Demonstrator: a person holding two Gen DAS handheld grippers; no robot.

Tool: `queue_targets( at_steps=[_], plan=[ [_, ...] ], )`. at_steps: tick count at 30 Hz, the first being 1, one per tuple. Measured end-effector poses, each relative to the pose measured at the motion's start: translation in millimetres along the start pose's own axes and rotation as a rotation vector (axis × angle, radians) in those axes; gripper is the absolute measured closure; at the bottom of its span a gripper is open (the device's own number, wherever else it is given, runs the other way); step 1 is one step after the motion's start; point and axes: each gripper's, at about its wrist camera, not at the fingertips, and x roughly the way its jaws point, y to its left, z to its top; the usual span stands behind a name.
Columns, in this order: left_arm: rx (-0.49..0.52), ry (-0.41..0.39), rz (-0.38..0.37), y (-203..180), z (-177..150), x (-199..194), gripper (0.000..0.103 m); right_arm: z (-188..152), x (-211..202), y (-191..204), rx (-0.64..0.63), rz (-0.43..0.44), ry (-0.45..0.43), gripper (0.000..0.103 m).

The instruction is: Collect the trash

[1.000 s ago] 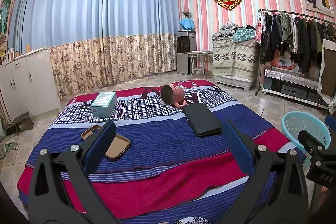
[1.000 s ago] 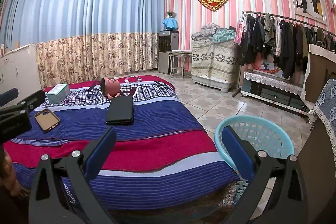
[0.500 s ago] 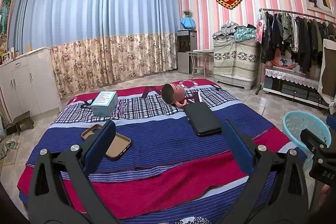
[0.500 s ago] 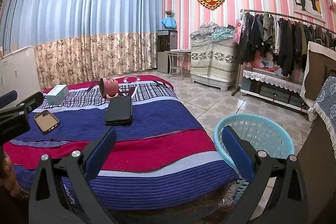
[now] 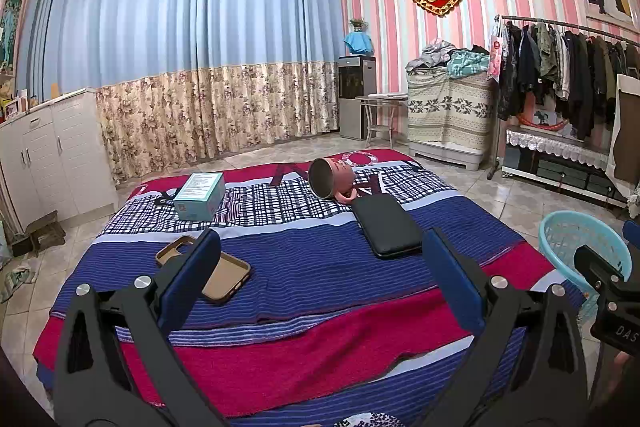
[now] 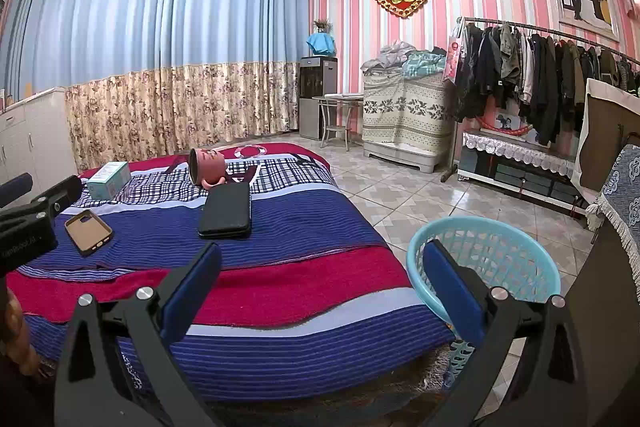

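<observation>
The teal carton [image 5: 199, 195] sits at the far left of the bed [image 5: 320, 347], on the checked band of the bedspread, and nothing is touching it. Nearer on the blue stripes lies a tan phone case [image 5: 224, 273], hollow side up, partly hidden in the left wrist view behind a blue finger pad [image 5: 188, 277]. Over to the right, a pink mug [image 5: 330, 179] is tipped on its side, mouth facing this way, handle touching the far end of a black wallet-like case [image 5: 386, 225] lying flat.

The left gripper [image 5: 320, 283] hangs above the near end of the bed, jaws spread wide, nothing between them. The right gripper [image 6: 320, 287] is the same story: wide apart, empty, poised over the bed's near right corner. Its right pad [image 6: 452, 291] overlaps the light-blue plastic basket [image 6: 520, 255], which stands on the tiled floor just beside the bed. The basket's bottom cannot be made out from here.
</observation>
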Motion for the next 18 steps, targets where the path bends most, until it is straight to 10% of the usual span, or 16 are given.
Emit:
queue_targets(
  at_steps=[18],
  plan=[
    [-0.001,-0.009,-0.003,2.7,-2.5,0.2,0.005,0.0,0.2,0.4,0.000,0.000,0.000,0.005]
  ],
)
